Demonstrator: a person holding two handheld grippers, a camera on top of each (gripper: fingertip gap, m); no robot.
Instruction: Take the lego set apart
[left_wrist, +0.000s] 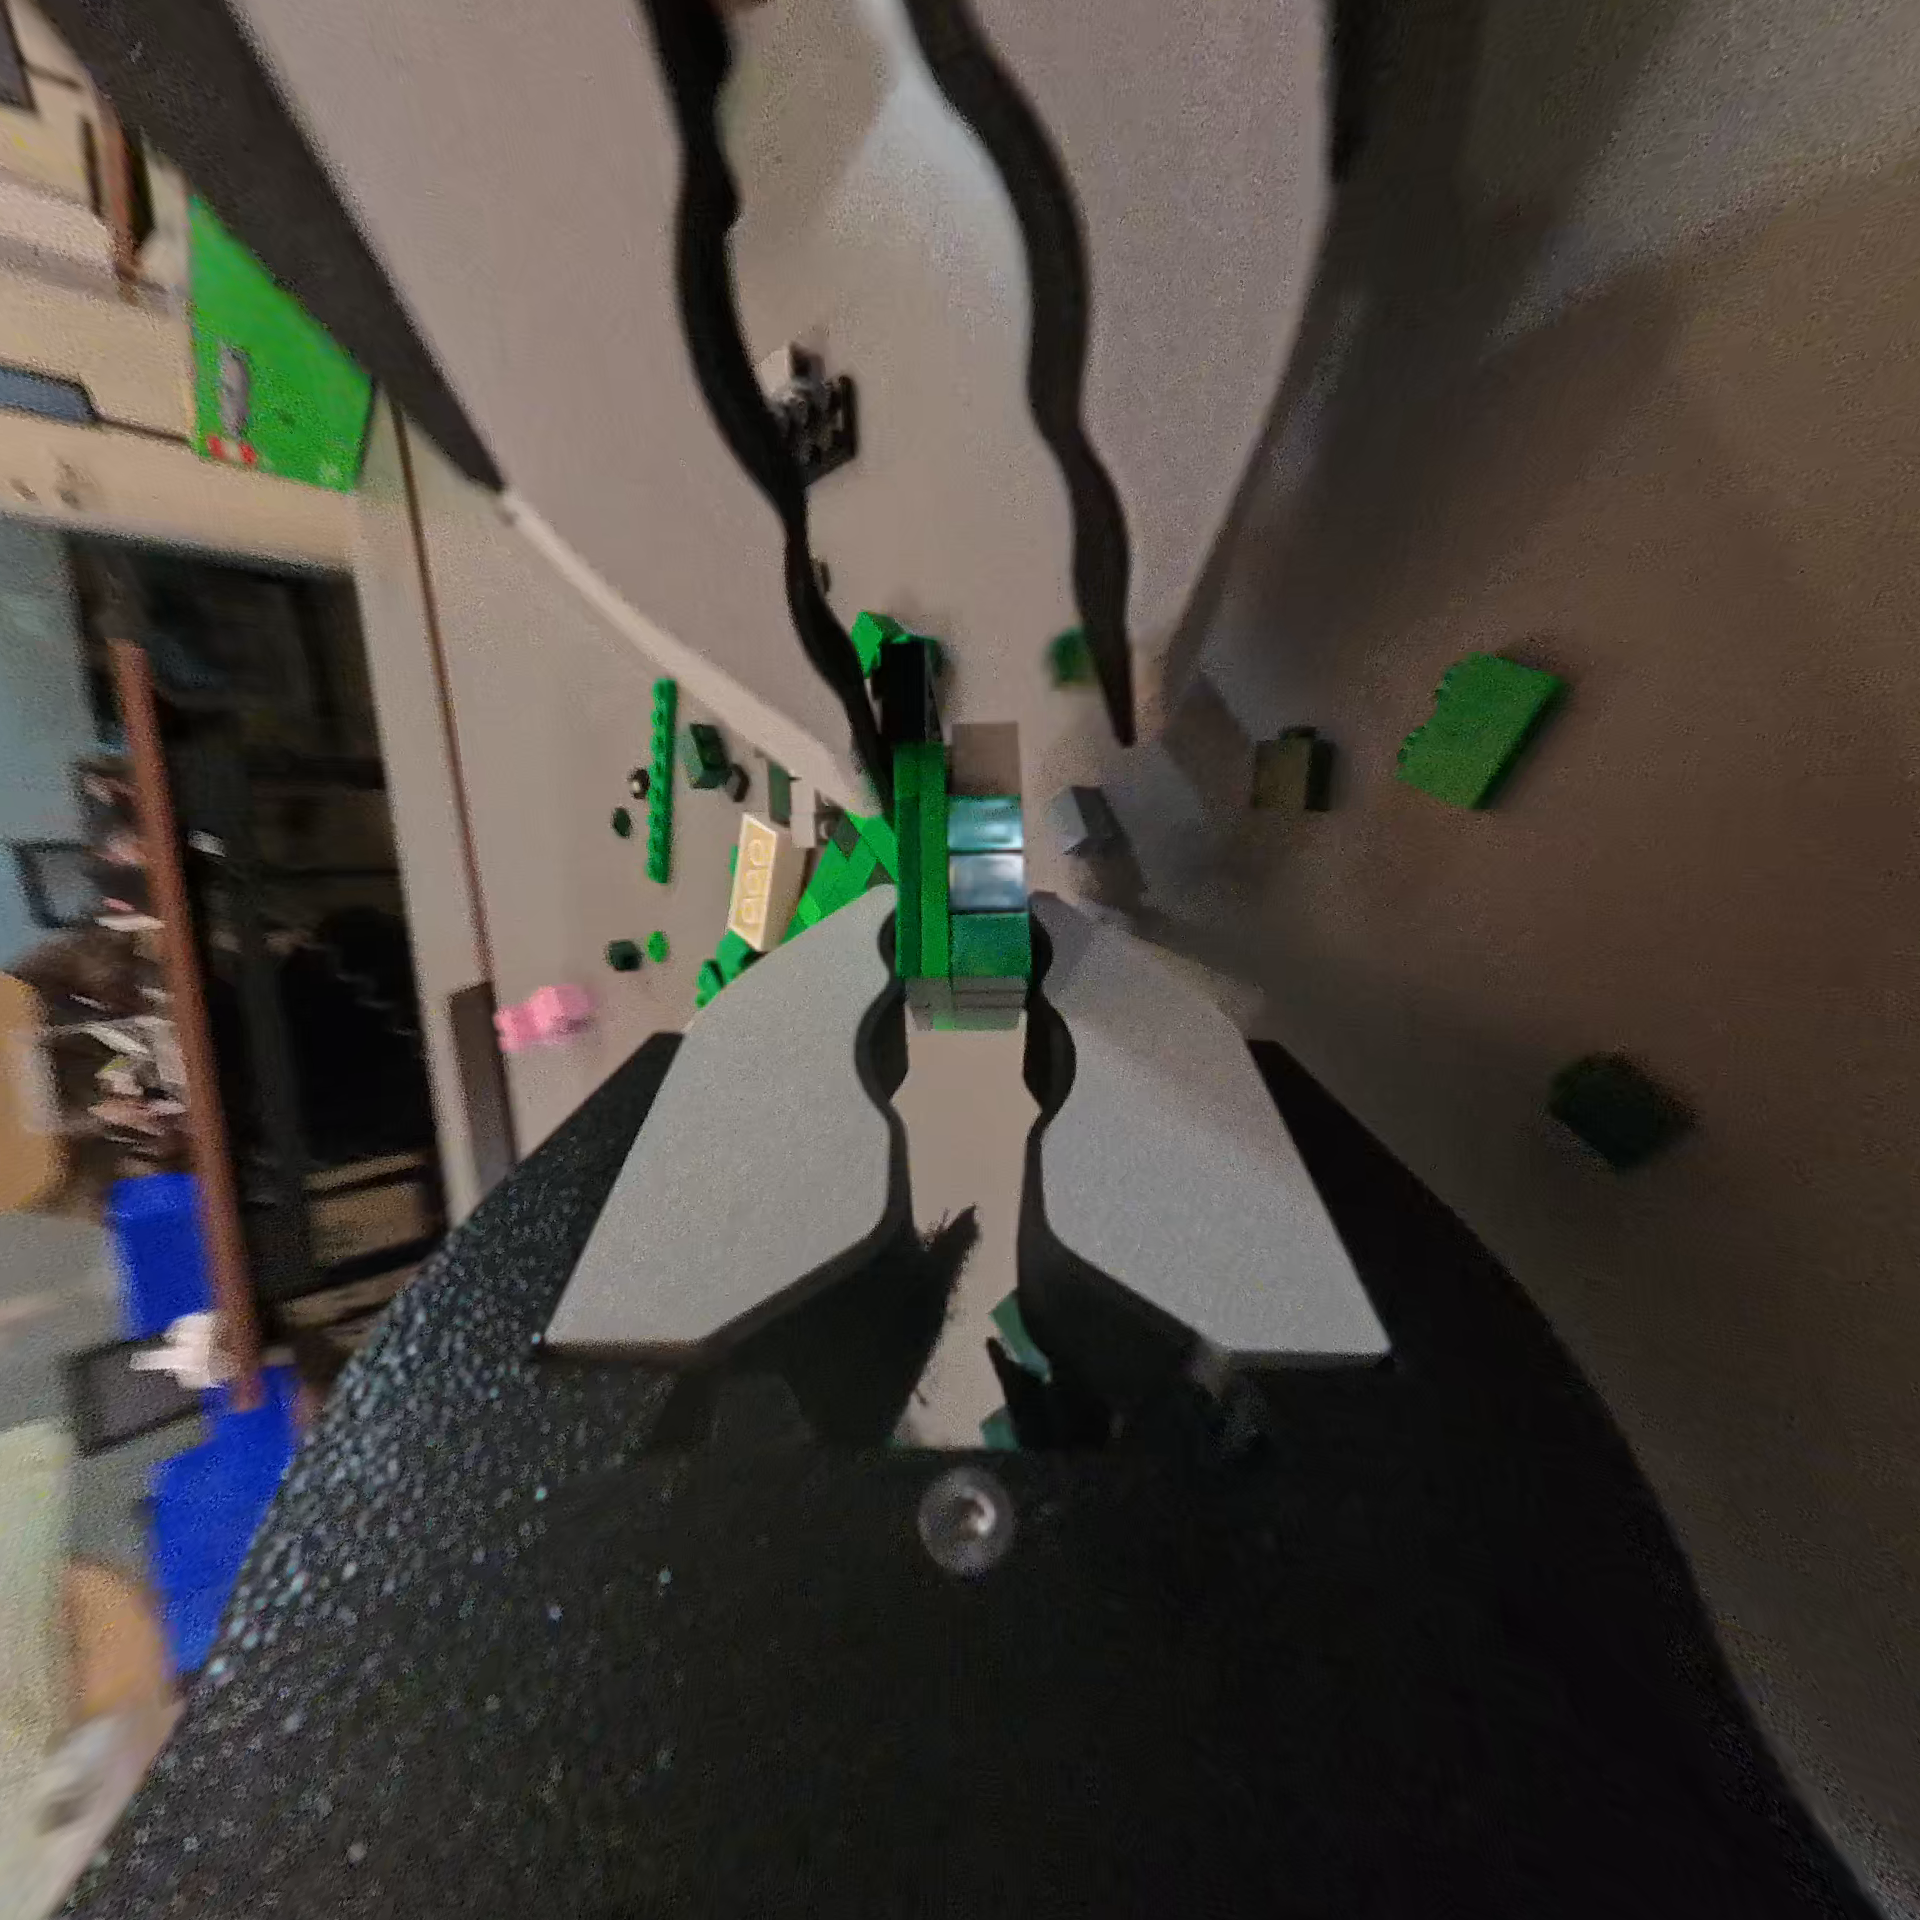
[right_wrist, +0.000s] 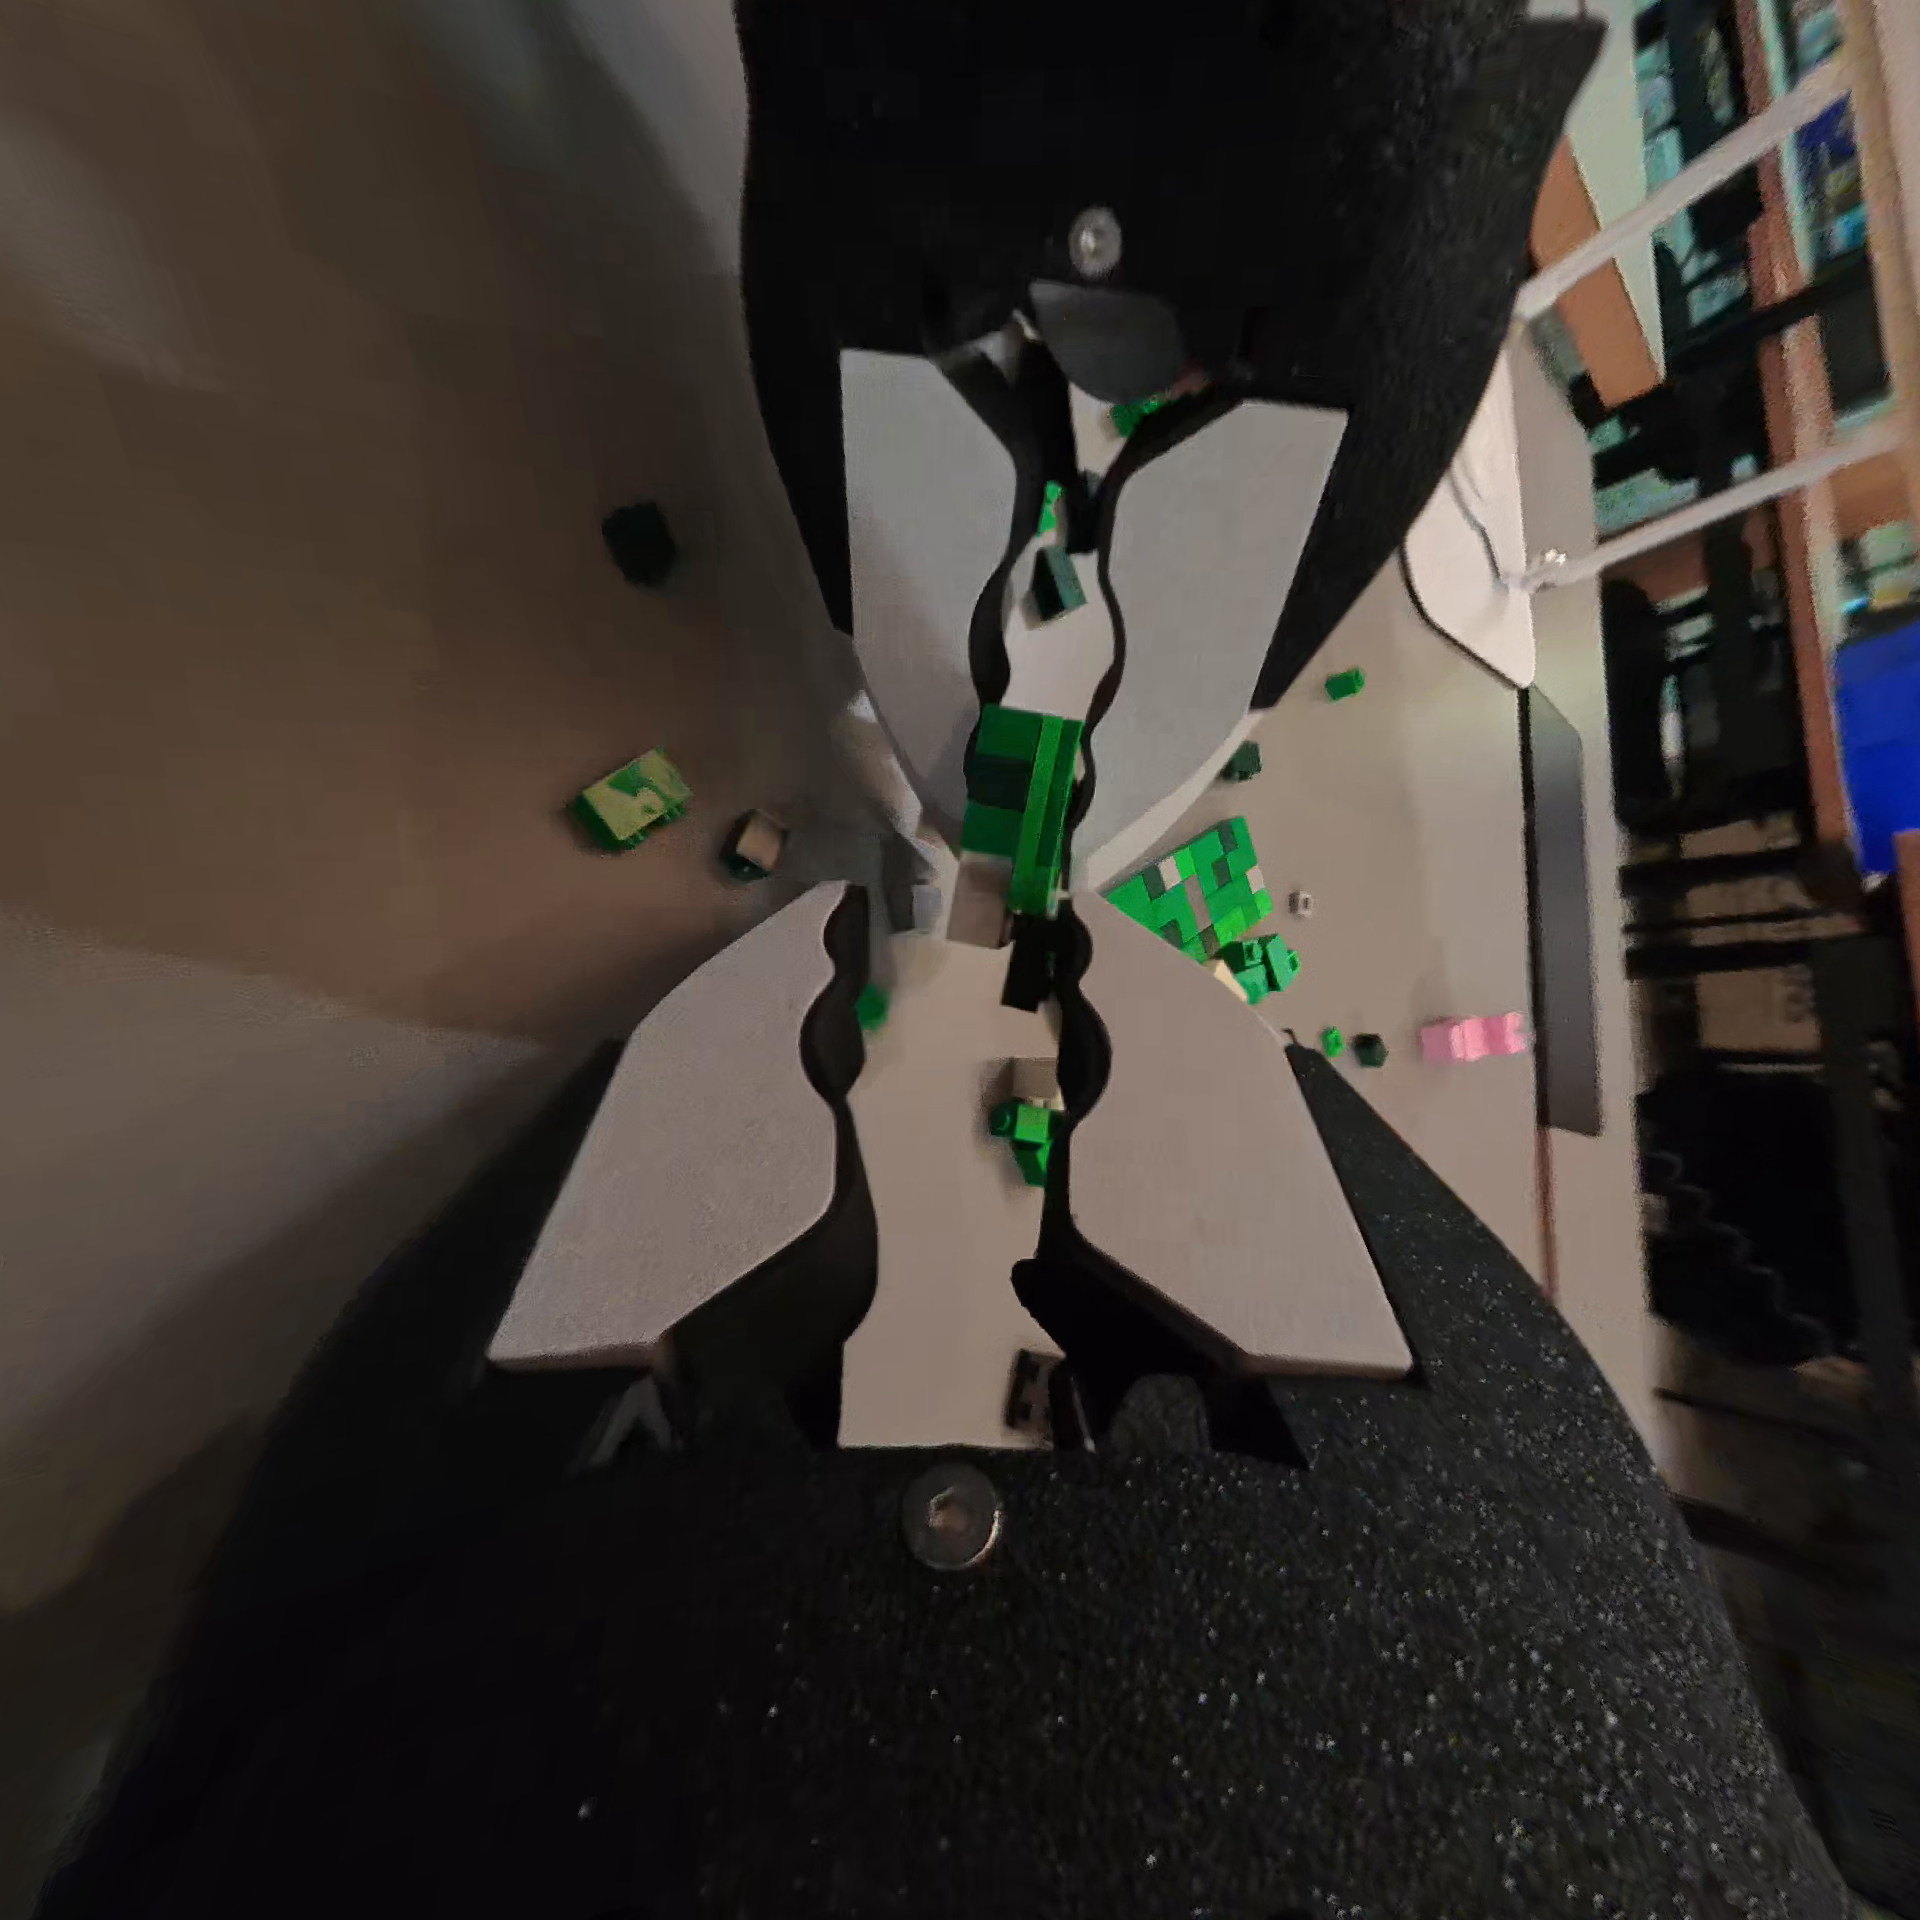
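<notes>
My left gripper (left_wrist: 961, 925) is shut on a small lego assembly (left_wrist: 940, 883) of green plates with teal bricks, a grey brick and a black end piece. It holds the assembly above the white table (left_wrist: 1558, 468). My right gripper (right_wrist: 961, 914) faces it with its jaws open. The assembly's black end (right_wrist: 1029, 966) lies between the right gripper's fingers, close to the right finger (right_wrist: 1153, 1039). In the left wrist view the right gripper (left_wrist: 992, 727) shows as two dark fingers spread around the assembly's far end. The left gripper (right_wrist: 1013, 821) also shows in the right wrist view.
Loose pieces lie scattered on the table: a green slab (left_wrist: 1481, 743), a dark green brick (left_wrist: 1616, 1107), a tan plate (left_wrist: 756, 881), a long green plate (left_wrist: 662, 779), a pink piece (right_wrist: 1470, 1039) and a green patterned block (right_wrist: 1195, 883). Shelves and blue bins stand beyond the table edge. Less than 4 cm separates the two grippers' tips.
</notes>
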